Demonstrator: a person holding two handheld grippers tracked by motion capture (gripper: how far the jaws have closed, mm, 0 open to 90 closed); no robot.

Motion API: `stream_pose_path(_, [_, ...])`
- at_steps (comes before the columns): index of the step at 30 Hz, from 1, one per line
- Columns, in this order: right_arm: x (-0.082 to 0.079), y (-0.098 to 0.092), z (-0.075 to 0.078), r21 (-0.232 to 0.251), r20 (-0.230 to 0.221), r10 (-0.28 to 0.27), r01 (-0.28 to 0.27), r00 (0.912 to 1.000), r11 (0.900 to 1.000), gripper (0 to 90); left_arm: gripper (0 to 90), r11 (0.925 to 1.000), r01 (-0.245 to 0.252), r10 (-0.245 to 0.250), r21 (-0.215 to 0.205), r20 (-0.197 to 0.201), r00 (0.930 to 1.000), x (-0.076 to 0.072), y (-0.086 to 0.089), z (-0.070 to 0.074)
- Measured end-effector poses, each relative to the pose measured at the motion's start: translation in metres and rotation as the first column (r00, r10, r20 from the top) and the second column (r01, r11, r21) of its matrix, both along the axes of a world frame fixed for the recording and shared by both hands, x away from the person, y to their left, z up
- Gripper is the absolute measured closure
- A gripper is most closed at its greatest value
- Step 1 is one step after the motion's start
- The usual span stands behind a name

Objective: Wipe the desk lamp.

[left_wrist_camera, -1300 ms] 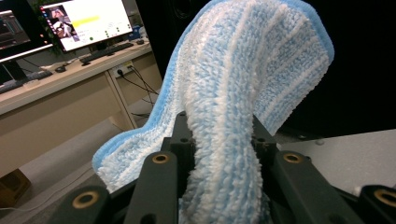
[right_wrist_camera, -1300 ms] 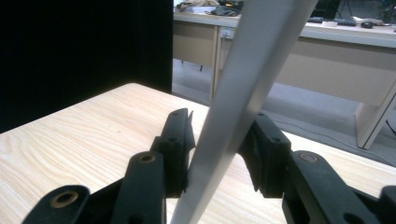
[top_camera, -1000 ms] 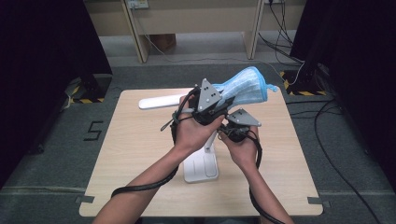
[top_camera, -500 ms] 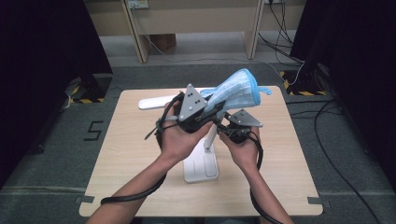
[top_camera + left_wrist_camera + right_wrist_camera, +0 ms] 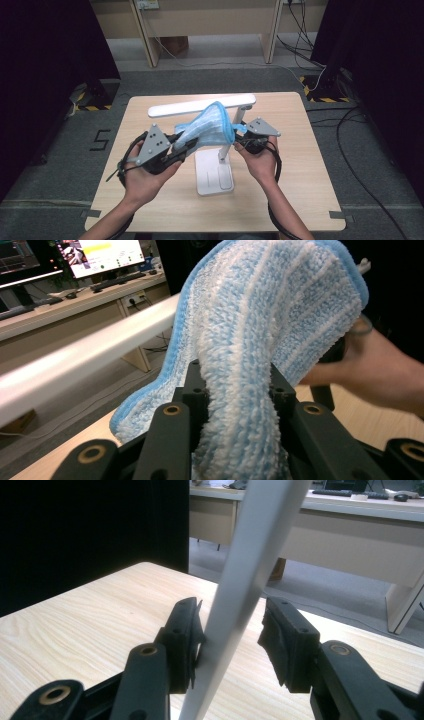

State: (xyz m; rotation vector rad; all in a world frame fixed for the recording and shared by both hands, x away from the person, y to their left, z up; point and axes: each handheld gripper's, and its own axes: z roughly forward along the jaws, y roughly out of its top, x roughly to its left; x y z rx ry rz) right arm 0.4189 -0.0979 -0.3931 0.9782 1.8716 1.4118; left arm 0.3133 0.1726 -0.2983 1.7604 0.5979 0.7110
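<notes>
Lab or office recording bay, light wooden table [image 5: 165, 210] on grey carpet floor [image 5: 210, 80], black curtain walls [image 5: 45, 60], yellow-black hazard tape [image 5: 92, 107], trailing black cables [image 5: 360, 165], beige desks [image 5: 350, 525] with lit computer monitors [image 5: 102, 252].

High view: overhead, facing forward-down, far, whole light wooden table [image 5: 300, 200] | Left gripper view: close, along its jaws, toward white lamp bar [image 5: 85, 352] | Right gripper view: close, low over tabletop | Shared: lamp, table

A lamp [image 5: 215, 170] is stood at the worktop [image 5: 300, 190] centre; a cloth [image 5: 207, 131] is draped left of its stem, beneath the far lamp head.
</notes>
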Motion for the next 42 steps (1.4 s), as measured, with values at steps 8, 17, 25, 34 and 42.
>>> stream_pose_path(8, [0.002, 0.001, -0.001, -0.013, -0.003, 0.007, -0.007, 1.0000, 1.000, 58.7, 70.3, 0.9997, -0.024, 0.024, 0.000, -0.047, 0.9986, -0.017, 0.025, -0.028])
stream_pose_path(17, [0.003, 0.005, 0.002, -0.030, -0.001, 0.015, -0.015, 0.9999, 0.999, 61.1, 70.5, 0.9828, -0.183, 0.179, -0.026, -0.101, 0.9786, 0.000, 0.064, -0.046])
stream_pose_path(25, [0.004, 0.004, 0.005, -0.032, 0.006, 0.014, -0.014, 0.9999, 0.999, 61.3, 70.5, 0.9573, -0.288, 0.285, -0.019, -0.103, 0.9530, 0.011, 0.094, -0.040])
stream_pose_path(34, [0.005, 0.004, 0.009, -0.042, 0.006, 0.026, -0.025, 0.9997, 0.999, 54.6, 70.4, 0.9471, -0.319, 0.315, -0.036, -0.090, 0.9449, 0.009, 0.106, -0.033])
stream_pose_path(42, [-0.005, -0.008, 0.022, 0.013, 0.041, 0.045, -0.045, 0.9982, 0.999, 44.7, 70.4, 0.9485, -0.313, 0.308, -0.048, -0.095, 0.9467, 0.008, 0.104, -0.034])
